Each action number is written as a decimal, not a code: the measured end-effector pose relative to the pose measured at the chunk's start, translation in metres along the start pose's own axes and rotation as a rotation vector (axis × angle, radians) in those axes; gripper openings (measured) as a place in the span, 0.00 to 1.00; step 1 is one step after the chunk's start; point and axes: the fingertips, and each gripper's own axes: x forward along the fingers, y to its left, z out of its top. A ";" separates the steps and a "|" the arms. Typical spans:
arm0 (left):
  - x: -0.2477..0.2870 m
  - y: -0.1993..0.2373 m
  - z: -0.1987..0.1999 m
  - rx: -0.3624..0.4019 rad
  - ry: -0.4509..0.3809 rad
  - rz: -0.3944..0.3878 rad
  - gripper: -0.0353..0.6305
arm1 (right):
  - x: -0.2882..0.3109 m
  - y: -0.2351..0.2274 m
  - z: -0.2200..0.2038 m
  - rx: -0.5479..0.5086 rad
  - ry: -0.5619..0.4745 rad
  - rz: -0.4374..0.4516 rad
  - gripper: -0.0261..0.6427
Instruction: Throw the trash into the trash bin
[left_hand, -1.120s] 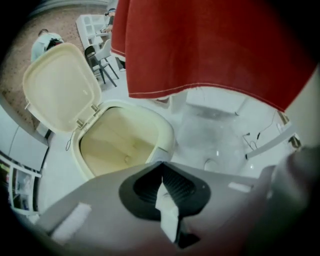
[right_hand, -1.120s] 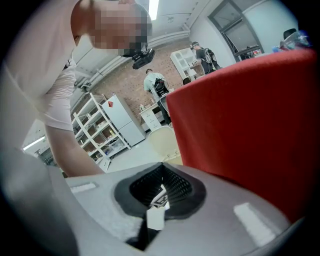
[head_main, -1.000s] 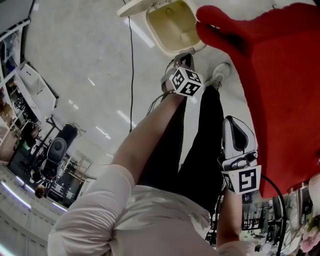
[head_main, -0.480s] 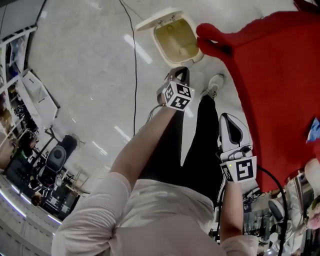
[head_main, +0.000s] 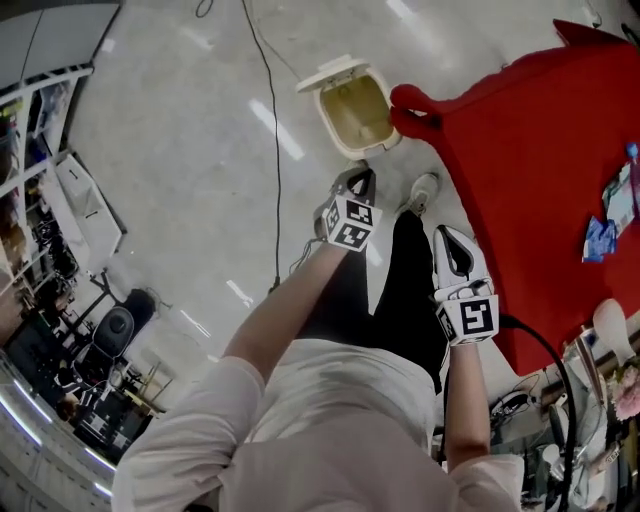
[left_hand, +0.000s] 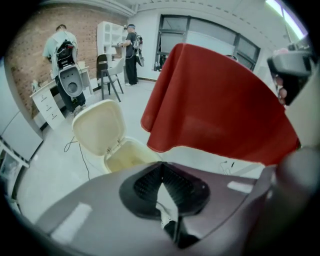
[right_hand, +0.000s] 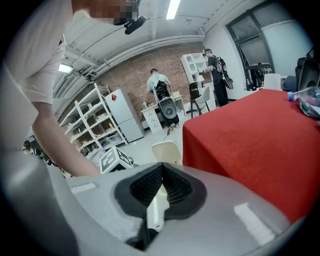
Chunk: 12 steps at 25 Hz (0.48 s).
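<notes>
Neither gripper carries anything. The left gripper hangs over the floor near the bin, and its own view shows the jaws pressed together with nothing between the pads. The right gripper sits beside our leg, close to the edge of the red table. Its jaws are also fully closed and empty.

The bin stands on the floor at the table's corner with its lid thrown back, so it is ready to take trash. The inside looks pale and bare, but the head view is too small and distant for us to say whether anything lies at the bottom.

Trash remains on the table. Far along the cloth, well apart from both grippers, lie what look like blue wrappers, and the right gripper view shows a clear bottle at the far edge.

We judge the task to be between rounds at best. The bin is open, no piece is in hand, and at least these items are left to clear. To finish, we need to reach across the table, open a gripper around a wrapper, close on it, carry it over the bin and let go, then repeat for the rest.
</notes>
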 end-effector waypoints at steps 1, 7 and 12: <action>-0.011 -0.001 0.004 -0.001 -0.005 -0.004 0.06 | -0.003 0.001 0.004 -0.001 0.003 -0.004 0.04; -0.082 -0.013 0.035 -0.029 -0.072 -0.035 0.06 | -0.024 0.005 0.031 -0.001 0.007 -0.015 0.04; -0.141 -0.021 0.060 -0.056 -0.126 -0.046 0.06 | -0.047 0.010 0.055 0.022 -0.004 -0.018 0.04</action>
